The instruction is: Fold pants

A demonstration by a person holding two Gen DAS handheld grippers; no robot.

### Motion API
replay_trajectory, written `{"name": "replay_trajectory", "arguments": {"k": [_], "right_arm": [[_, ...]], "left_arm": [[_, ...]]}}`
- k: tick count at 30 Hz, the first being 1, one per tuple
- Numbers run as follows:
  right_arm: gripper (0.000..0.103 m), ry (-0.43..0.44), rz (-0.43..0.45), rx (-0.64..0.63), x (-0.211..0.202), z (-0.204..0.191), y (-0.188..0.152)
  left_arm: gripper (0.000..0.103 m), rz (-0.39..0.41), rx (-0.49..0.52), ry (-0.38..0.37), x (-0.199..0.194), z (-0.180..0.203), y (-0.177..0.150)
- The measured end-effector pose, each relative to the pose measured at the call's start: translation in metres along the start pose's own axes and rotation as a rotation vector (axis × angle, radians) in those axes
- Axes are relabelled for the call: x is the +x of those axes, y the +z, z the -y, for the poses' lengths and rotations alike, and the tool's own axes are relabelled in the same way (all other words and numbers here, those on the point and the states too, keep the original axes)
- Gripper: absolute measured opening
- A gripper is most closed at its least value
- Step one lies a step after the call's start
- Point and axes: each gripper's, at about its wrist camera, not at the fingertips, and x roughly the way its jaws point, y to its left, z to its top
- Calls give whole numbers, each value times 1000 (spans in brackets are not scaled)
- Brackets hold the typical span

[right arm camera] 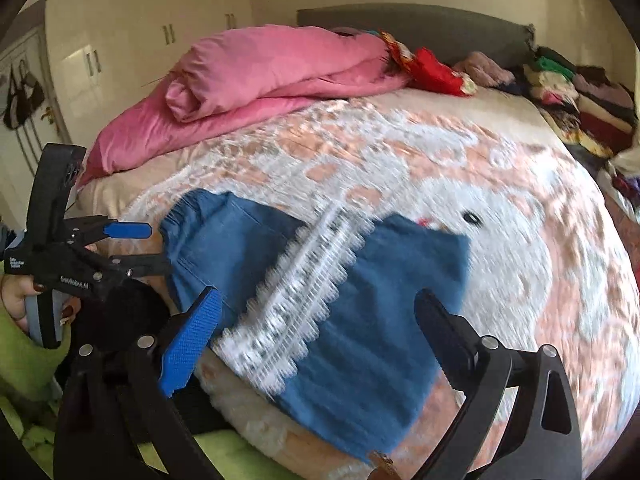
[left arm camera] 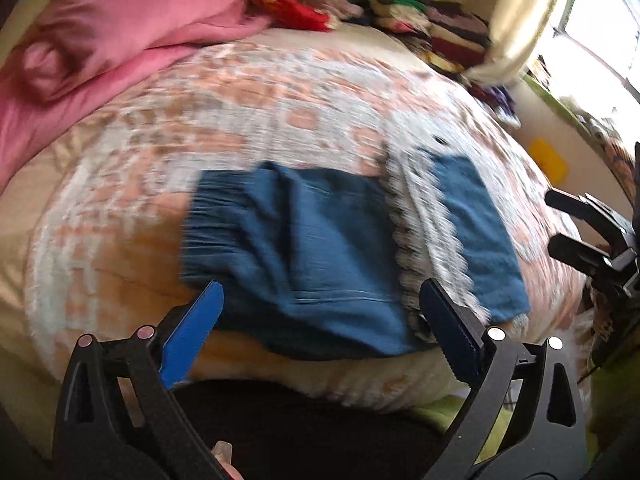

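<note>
The blue pants (left arm camera: 312, 248) lie folded on the patterned bedspread (left arm camera: 280, 100), near its front edge. A white and grey lace trim (left arm camera: 424, 232) runs across them. My left gripper (left arm camera: 322, 286) hovers open above the pants' near edge, gripping nothing. In the right wrist view the pants (right arm camera: 380, 320) and the lace trim (right arm camera: 296, 300) lie just beyond my right gripper (right arm camera: 318, 294), which is open and holds nothing. The left gripper (right arm camera: 158, 249) shows at the left by the waistband, held by a hand (right arm camera: 16, 300). The right gripper (left arm camera: 554, 220) appears at the right edge of the left wrist view.
A rolled pink duvet (right arm camera: 260, 72) lies at the back left of the bed. Piles of folded clothes (right arm camera: 580, 96) line the back right by the grey headboard (right arm camera: 420, 28). Cream wardrobes (right arm camera: 140, 20) stand behind. A yellow object (left arm camera: 548, 158) lies on the floor.
</note>
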Motion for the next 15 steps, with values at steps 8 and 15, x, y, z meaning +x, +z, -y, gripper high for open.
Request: {"name": "replay_trajectory", "arguments": {"k": [8, 15], "right_arm": [[96, 53, -41, -89, 38, -33, 36], [96, 136, -102, -202, 87, -66, 71]], "left_arm": [[92, -10, -169, 51, 0, -62, -7], [83, -87, -254, -112, 25, -72, -16]]}}
